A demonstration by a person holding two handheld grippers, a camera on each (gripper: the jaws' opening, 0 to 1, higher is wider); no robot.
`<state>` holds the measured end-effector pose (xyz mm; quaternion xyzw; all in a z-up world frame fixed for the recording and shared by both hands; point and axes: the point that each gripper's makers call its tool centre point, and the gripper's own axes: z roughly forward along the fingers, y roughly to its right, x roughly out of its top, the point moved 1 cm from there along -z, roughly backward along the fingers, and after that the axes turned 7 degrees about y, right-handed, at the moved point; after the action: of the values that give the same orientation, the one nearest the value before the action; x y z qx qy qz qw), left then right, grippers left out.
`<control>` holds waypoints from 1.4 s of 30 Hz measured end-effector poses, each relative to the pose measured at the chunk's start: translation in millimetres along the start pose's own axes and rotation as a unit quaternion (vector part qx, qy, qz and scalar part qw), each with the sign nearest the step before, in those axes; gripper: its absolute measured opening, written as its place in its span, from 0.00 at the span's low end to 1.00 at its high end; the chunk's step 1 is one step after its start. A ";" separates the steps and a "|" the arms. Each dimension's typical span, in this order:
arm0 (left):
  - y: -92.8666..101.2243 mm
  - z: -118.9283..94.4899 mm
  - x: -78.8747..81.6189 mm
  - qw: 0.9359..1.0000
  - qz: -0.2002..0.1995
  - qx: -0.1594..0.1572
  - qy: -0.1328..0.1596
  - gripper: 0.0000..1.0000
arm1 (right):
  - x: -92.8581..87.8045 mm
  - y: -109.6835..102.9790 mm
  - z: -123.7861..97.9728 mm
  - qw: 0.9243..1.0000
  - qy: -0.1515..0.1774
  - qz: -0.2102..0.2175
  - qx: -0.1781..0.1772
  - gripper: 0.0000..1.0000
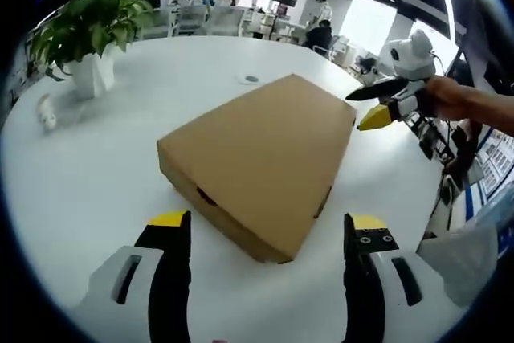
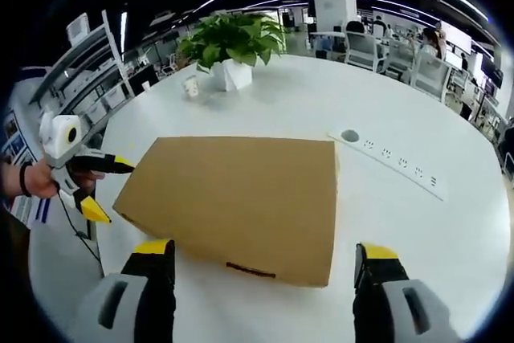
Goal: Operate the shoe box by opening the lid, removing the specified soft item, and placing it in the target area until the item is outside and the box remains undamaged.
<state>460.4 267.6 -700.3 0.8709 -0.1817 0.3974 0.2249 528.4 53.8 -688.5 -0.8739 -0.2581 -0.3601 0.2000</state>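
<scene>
White round tabletop (image 1: 96, 158) (image 2: 418, 222), carrying everything. On it, a closed cardboard shoe box (image 1: 261, 158) (image 2: 237, 202), lid still down, lying flat near the middle; soft item presumably inside, not visible.

Seen from the left gripper view: box straight ahead of the left hand-held gripper (image 1: 267, 234), a near corner pointing between the two spread jaws, long axis running away and to the right. Jaws released, wide apart, gripping nothing, not touching the cardboard.

Seen from the right gripper view: box again straight ahead of the right hand-held gripper (image 2: 265, 259), long edge lying across the view just beyond the yellow tips, a small slot in that near side wall. Jaws released, wide apart, empty.

Each hand-held gripper also caught from the opposite side: right one (image 1: 377, 106) at a far corner of the box, left one (image 2: 100, 186) at the box's left corner, both parted.

Judged: neither clearly nearer; opening likely to turn on the long near edge facing the right side.

Smaller things: potted plant (image 1: 88, 26) (image 2: 233, 46), power strip (image 2: 389, 158) set into the tabletop.
</scene>
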 end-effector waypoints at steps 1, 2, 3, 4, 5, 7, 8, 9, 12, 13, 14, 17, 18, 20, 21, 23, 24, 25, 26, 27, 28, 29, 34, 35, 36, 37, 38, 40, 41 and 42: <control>0.9 1.8 -0.3 1.000 0.000 -0.001 -0.002 0.76 | 0.5 -0.1 1.5 1.000 0.000 0.002 0.002 0.92; 2.1 4.2 -0.3 1.000 -0.002 -0.002 -0.003 0.76 | 0.7 -0.4 3.0 1.000 -0.001 0.005 0.004 0.92; 2.7 6.1 -0.6 1.000 -0.003 -0.003 -0.004 0.76 | 0.2 -1.1 5.4 1.000 -0.004 0.004 0.008 0.92; 3.0 9.3 -1.1 1.000 -0.005 -0.003 -0.006 0.76 | -0.5 -0.9 6.6 1.000 -0.008 0.002 0.008 0.92; 2.6 10.8 -0.9 1.000 -0.005 -0.002 -0.007 0.75 | -0.9 -0.2 8.3 1.000 -0.013 -0.002 0.008 0.92; 0.9 13.4 0.3 1.000 -0.008 0.001 -0.007 0.74 | 0.7 1.1 10.0 1.000 -0.014 -0.003 0.010 0.91; 0.1 14.2 0.3 1.000 -0.011 0.003 -0.008 0.74 | 1.4 2.1 11.0 1.000 -0.014 -0.002 0.010 0.91; -1.1 15.0 -0.6 1.000 -0.011 0.006 -0.011 0.74 | 2.1 3.2 12.4 1.000 -0.014 0.000 0.011 0.91; -4.2 17.8 -4.0 1.000 -0.009 0.008 -0.020 0.72 | -1.4 -0.6 17.5 1.000 -0.019 0.004 0.019 0.83; -5.3 17.4 -5.7 1.000 -0.006 0.010 -0.025 0.71 | -4.8 -5.3 19.4 0.999 -0.025 -0.002 0.027 0.81; -6.3 16.6 -6.3 1.000 -0.003 0.013 -0.027 0.70 | -10.7 -5.8 22.5 0.999 -0.038 -0.021 0.018 0.84; -5.1 17.4 -6.6 1.000 -0.004 0.011 -0.027 0.69 | -6.4 -6.3 25.3 1.000 -0.024 0.001 0.017 0.88; -4.7 17.4 -6.4 1.000 -0.003 0.011 -0.028 0.69 | -6.4 -6.6 26.1 1.000 -0.026 0.002 0.017 0.89; -4.1 18.3 -6.5 0.999 0.002 0.011 -0.030 0.69 | -6.4 -6.4 25.5 0.999 -0.028 0.002 0.017 0.89; -4.1 18.7 -6.8 0.999 0.007 0.012 -0.032 0.69 | -6.4 -6.6 25.4 0.999 -0.028 0.002 0.016 0.89; -4.1 19.4 -6.9 0.999 0.011 0.012 -0.033 0.69 | -7.0 -7.1 25.0 0.999 -0.028 0.004 0.015 0.88; -4.5 19.4 -7.0 0.999 0.015 0.012 -0.034 0.69 | -7.0 -7.7 25.1 0.999 -0.028 0.005 0.014 0.88; -4.8 19.3 -7.1 0.999 0.016 0.012 -0.034 0.68 | -7.9 -8.8 24.3 1.000 -0.028 0.007 0.012 0.88; -5.4 19.2 -7.3 0.999 0.018 0.011 -0.034 0.68 | -8.4 -9.4 24.0 1.000 -0.027 0.008 0.010 0.88; -5.8 18.9 -7.3 0.999 0.020 0.010 -0.034 0.68 | -9.5 -10.5 23.1 1.000 -0.025 0.010 0.008 0.88; -6.1 18.5 -7.5 0.999 0.020 0.009 -0.035 0.68 | -10.0 -11.7 22.9 1.000 -0.025 0.012 0.006 0.88; -6.0 17.9 -7.8 0.999 0.021 0.008 -0.037 0.67 | -11.1 -12.0 22.1 1.000 -0.025 0.014 0.004 0.88; -8.2 15.3 -9.6 0.999 0.024 0.001 -0.039 0.66 | -14.7 -16.9 19.4 0.999 -0.025 0.025 -0.006 0.88; -9.1 14.4 -9.8 0.999 0.025 -0.002 -0.041 0.65 | -15.8 -18.0 18.6 0.999 -0.026 0.029 -0.010 0.88; -9.6 13.9 -10.0 0.999 0.026 -0.005 -0.042 0.65 | -17.2 -19.8 17.8 0.999 -0.026 0.034 -0.015 0.88; -10.4 13.3 -10.5 0.999 0.025 -0.007 -0.044 0.64 | -18.1 -21.1 17.1 0.999 -0.026 0.038 -0.018 0.88; -11.1 12.2 -11.3 0.999 0.026 -0.009 -0.045 0.63 | -19.3 -23.2 16.5 0.999 -0.024 0.042 -0.022 0.88; -12.2 11.3 -12.1 0.999 0.027 -0.012 -0.046 0.63 | -20.7 -25.4 15.4 0.998 -0.022 0.047 -0.027 0.87; -12.7 10.8 -12.3 0.998 0.029 -0.014 -0.046 0.63 | -20.9 -23.9 15.4 0.998 -0.020 0.050 -0.031 0.87; -13.1 10.8 -12.3 0.998 0.032 -0.016 -0.048 0.63 | -21.2 -24.3 15.3 0.998 -0.020 0.052 -0.033 0.87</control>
<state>465.9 274.4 -719.4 0.8789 -0.2263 0.3596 0.2169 509.2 74.6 -710.1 -0.8993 -0.2039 -0.3401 0.1845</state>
